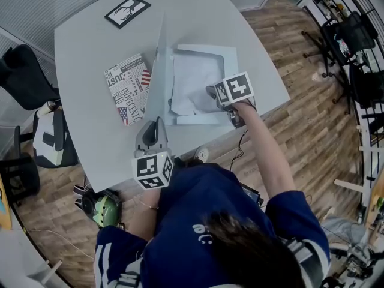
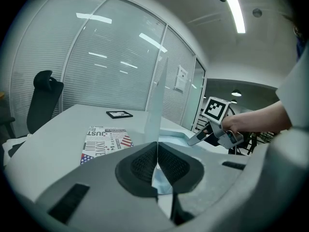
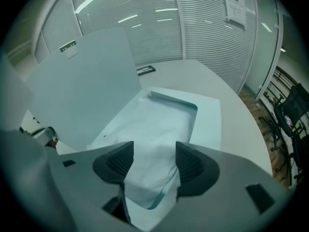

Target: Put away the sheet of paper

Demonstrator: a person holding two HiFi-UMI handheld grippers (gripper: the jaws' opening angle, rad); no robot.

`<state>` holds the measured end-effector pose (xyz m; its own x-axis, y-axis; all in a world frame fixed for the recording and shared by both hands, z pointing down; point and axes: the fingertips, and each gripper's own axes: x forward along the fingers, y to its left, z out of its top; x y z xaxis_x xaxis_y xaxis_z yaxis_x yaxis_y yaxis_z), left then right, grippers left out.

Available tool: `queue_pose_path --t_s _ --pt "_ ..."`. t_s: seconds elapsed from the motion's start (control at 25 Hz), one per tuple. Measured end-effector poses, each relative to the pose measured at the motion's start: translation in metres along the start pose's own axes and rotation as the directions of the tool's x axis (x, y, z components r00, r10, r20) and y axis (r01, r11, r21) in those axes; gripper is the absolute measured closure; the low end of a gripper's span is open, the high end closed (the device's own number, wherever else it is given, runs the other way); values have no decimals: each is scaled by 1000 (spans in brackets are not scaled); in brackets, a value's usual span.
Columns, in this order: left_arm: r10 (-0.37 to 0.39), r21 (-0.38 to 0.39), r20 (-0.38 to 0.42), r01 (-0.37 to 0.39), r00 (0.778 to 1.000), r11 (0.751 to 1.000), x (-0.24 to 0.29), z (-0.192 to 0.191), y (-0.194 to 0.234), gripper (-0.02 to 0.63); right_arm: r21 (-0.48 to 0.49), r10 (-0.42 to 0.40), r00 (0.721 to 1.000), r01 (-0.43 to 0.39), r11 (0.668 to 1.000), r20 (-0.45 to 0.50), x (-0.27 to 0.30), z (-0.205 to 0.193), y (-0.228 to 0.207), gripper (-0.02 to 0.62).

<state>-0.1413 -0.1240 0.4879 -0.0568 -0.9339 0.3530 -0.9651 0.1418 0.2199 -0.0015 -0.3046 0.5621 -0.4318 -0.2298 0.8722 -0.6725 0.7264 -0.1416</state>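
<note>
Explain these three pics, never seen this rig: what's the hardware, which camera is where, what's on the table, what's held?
No robot: a person holds a two-jaw gripper in each hand. The head view comes from a camera on the person's head, looking down; the other two cameras ride on the grippers, looking along the jaws. On the grey table lie a flat pale box, a newspaper-print booklet and a black framed picture. The left gripper is shut on the box's lid, holding it upright. The right gripper has its jaws apart over the sheet of paper lying in the box, gripping nothing.
</note>
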Motion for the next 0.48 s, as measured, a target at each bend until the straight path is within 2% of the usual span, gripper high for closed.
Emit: queue_pose_path --t_s 0.04,0.12,0.2,0.32,0.36,0.48 --pt "0 0 0 0 1000 1000 0 0 0 598 -20 37 999 -37 999 0 -1 1 9 315" --pt "0 0 0 0 1000 1000 0 0 -1 598 -67 134 991 -136 988 -31 -2 -2 31 365" --pt "1 -1 0 -1 1000 1000 -1 0 -2 598 -111 214 973 -224 968 -91 -1 -11 51 431" --pt "4 -6 0 -4 1000 1000 -1 0 -2 598 -166 273 945 -303 938 -183 3 -25 71 560" --pt "6 -9 -1 -6 1000 1000 0 -1 -1 598 -175 289 933 -328 928 -216 5 -30 77 580" --pt "16 -21 -10 -16 1000 1000 -1 -5 1 598 -169 327 899 -384 908 -291 13 -45 89 586"
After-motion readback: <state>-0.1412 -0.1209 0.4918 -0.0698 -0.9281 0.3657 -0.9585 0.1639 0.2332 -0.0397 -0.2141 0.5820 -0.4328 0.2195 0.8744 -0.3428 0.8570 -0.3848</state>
